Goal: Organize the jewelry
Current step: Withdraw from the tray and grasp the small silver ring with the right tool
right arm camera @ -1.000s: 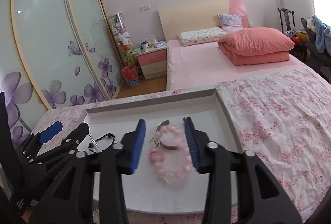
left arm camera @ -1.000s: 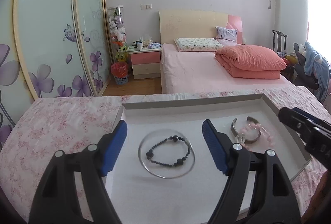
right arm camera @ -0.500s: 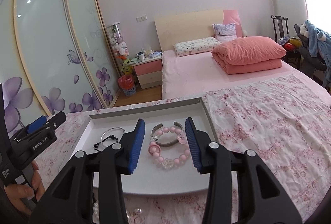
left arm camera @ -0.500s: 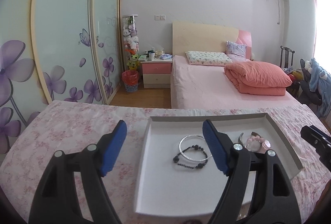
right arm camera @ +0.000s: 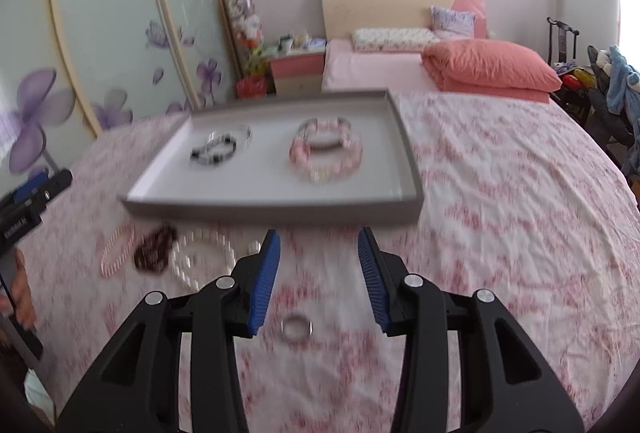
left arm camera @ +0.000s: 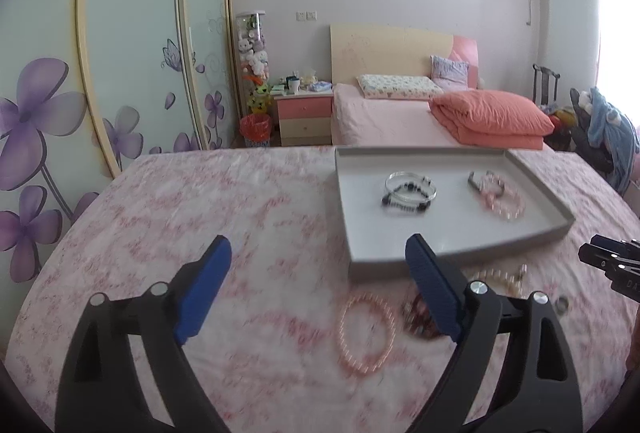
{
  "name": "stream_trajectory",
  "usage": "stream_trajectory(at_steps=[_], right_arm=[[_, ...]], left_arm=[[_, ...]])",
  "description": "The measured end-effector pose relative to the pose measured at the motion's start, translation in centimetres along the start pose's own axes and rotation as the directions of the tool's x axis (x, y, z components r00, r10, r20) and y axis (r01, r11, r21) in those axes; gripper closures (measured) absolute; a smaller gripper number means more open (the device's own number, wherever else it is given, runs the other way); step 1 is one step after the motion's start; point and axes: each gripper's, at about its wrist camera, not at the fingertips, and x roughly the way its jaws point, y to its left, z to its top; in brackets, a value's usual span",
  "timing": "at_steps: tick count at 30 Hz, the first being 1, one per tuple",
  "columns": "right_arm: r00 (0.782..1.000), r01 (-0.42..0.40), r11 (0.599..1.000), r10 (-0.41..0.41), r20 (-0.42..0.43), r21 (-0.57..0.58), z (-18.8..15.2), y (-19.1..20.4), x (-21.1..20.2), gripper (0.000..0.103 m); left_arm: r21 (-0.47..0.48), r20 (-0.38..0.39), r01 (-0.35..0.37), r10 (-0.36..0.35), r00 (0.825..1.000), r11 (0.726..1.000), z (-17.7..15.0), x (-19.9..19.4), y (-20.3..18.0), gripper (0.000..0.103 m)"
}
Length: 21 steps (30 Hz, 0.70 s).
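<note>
Opening wider with nothing between its jaws, the left gripper [left arm camera: 318,265] is hovering over the pink floral cloth [left arm camera: 200,217] covering the desk, pointing down at a slant. Just past its right finger, at about 4 o'clock in the left wrist view, a pink bead bracelet [left arm camera: 366,333] is lying flat on the cloth, with a dark red bracelet [left arm camera: 416,317] beside it and a pearl bracelet [left arm camera: 500,279] further toward 3 o'clock. The right gripper [right arm camera: 319,259] is holding its jaws partly apart and empty, and a small silver ring [right arm camera: 296,328] is lying on the cloth below the gap between them. At 10 o'clock from there, in the right wrist view, the pearl, dark red and pink bracelets are lying in a row, blurred. Beyond, at 12 o'clock, the grey tray [right arm camera: 276,211] is sitting on the cloth, carrying a black bead bracelet [right arm camera: 212,151] overlapping a silver bangle [right arm camera: 240,133] on its left half, and a pink chunky bracelet [right arm camera: 326,153] over a metal cuff [right arm camera: 326,145] on its right half.
</note>
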Motion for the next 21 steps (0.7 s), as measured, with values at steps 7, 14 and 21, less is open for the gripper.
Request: stream_trajectory(at_steps=[7,14,21], right_arm=[[0.994,-0.017,0.999,0.012,-0.105,-0.047,-2.7,0.8,0.7,0.061],[0.99,0.001,0.995,-0.015,-0.139,-0.102,-2.9,2.3,1.8,0.061],[0.99,0.022,0.994,-0.036,-0.139,-0.107,-2.4,2.4,2.4,0.075]], left_arm=[[0.013,-0.08,0.016,-0.015,0.997,1.0,-2.7,-0.1,1.0,0.015],[0.016,-0.115,0.024,-0.022,0.993,1.0,-3.6,0.3,0.8,0.015],[0.034,-0.134,0.029,-0.025,0.991,0.999,-4.0,0.7,0.3,0.015]])
